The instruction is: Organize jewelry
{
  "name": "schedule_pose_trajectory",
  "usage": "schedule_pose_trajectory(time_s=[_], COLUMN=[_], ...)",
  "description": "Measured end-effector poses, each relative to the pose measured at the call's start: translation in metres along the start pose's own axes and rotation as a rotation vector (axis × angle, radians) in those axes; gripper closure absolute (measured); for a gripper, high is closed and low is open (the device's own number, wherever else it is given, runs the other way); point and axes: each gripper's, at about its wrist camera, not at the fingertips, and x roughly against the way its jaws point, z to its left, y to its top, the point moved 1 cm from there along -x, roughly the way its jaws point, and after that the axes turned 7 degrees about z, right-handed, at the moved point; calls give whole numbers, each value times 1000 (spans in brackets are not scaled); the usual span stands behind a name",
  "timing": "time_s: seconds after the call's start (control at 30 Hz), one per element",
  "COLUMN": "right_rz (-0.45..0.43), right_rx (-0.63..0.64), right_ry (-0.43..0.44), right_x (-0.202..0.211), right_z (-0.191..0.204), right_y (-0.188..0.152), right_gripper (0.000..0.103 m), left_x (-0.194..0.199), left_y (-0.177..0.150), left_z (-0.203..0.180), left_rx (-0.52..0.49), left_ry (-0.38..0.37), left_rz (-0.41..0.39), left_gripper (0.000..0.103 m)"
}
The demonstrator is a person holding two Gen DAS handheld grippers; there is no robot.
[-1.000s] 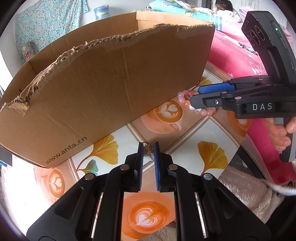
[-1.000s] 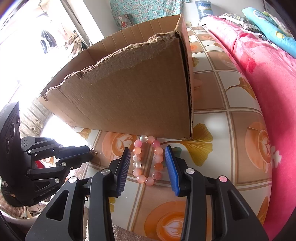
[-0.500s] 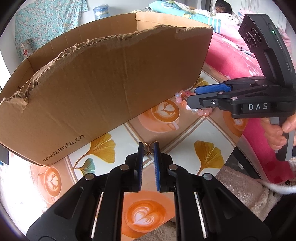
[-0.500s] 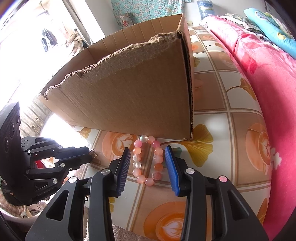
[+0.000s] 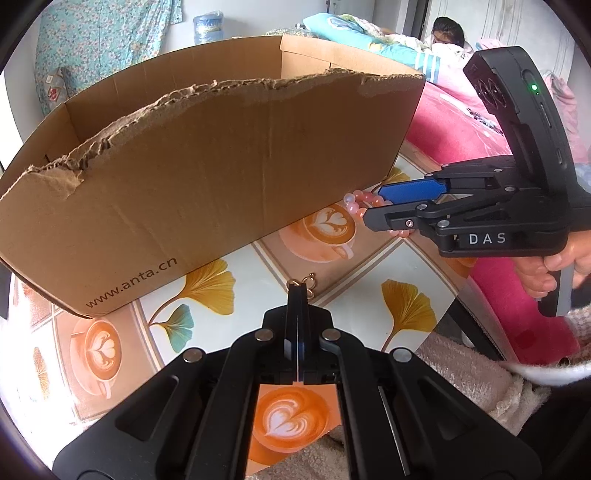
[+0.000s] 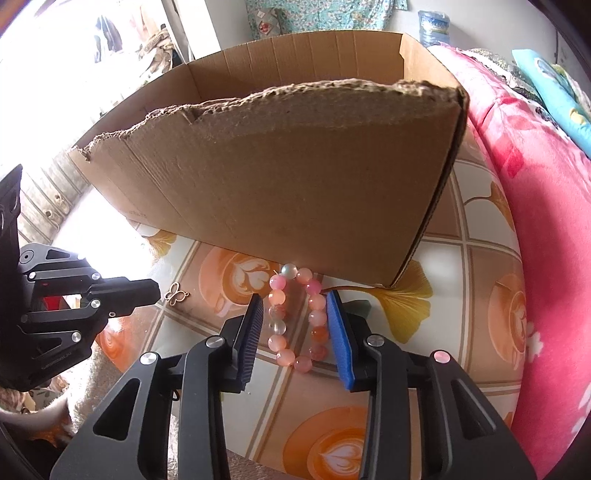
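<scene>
A small gold butterfly charm (image 5: 309, 285) (image 6: 177, 293) lies on the patterned table (image 5: 369, 295), right at the tips of my left gripper (image 5: 297, 290) (image 6: 157, 291). Its blue pads are pressed together. The charm pokes out beyond and beside the tips, and I cannot tell whether its edge is pinched. A pink bead bracelet (image 6: 275, 297) (image 5: 351, 201) lies flat between the pads of my right gripper (image 6: 294, 297) (image 5: 373, 205). Those jaws are closing around it, one on each side, and are not visibly pressing on the beads.
A big torn cardboard box (image 5: 221, 166) (image 6: 295, 166) stands open-topped just behind both pieces. A pink bed (image 6: 546, 221) runs along the table's right side. A fluffy towel (image 5: 461, 369) lies at the near edge. A person (image 5: 448, 33) sits far back.
My left jaws have closed from a narrow gap around the charm to fully shut, and the hand has shifted slightly. The right jaws have narrowed a little around the bracelet.
</scene>
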Motion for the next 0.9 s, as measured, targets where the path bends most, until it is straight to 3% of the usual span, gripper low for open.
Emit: schedule_pose_trajectory(time_s=[0.13, 0.23, 0.43, 0.5, 0.6, 0.9], right_rz=[-15, -40, -53, -32, -2, 29], right_rx=[-8, 14, 72, 70, 42, 81], right_ry=[-7, 8, 103, 106, 131, 89], right_x=[8, 18, 20, 11, -1, -18], right_z=[1, 8, 34, 40, 44, 62], right_y=[2, 2, -1, 1, 5, 11], right_gripper=[68, 68, 68, 82, 93, 97], left_x=[6, 11, 9, 9, 14, 11], left_y=[-5, -10, -16, -14, -17, -22], left_z=[3, 9, 6, 2, -3, 0], left_rx=[4, 15, 21, 9, -5, 32], left_ry=[-13, -19, -27, -25, -55, -124], left_rz=[-11, -20, -17, -27, -49, -67], left_gripper=[102, 85, 83, 83, 83, 84])
